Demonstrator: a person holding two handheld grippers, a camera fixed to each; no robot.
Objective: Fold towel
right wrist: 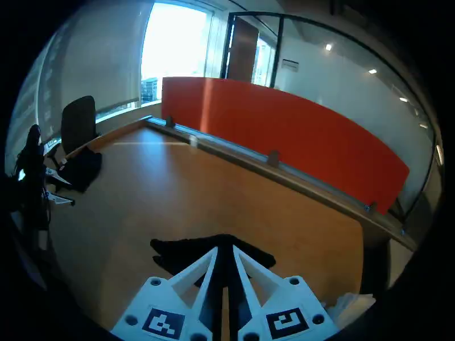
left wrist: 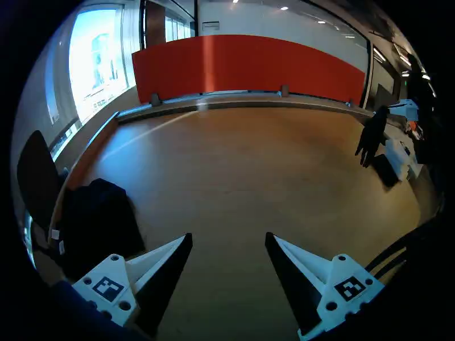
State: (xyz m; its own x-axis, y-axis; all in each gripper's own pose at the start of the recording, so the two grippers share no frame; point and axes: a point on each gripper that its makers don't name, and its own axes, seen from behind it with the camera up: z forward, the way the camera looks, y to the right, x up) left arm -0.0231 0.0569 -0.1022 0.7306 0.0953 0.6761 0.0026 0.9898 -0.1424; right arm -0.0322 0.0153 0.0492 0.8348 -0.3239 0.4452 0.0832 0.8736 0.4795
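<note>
The right tool (right wrist: 225, 248) is closed to a thin slit. Its two tips meet on a bunched peak of the dark towel (right wrist: 170, 251), and they appear to pinch the cloth. The towel lies crumpled on the wooden counter (right wrist: 170, 187), spreading to both sides of the tips, toward the counter's near edge and well apart from the red divider panel (right wrist: 296, 136) along the far edge.

The left tool (left wrist: 227, 235) is spread wide over bare counter (left wrist: 244, 170). It holds nothing, and there is nothing between its fingers. A dark bundle, perhaps a bag or jacket (left wrist: 96, 221), sits at the counter's left edge, just beside the left finger.
</note>
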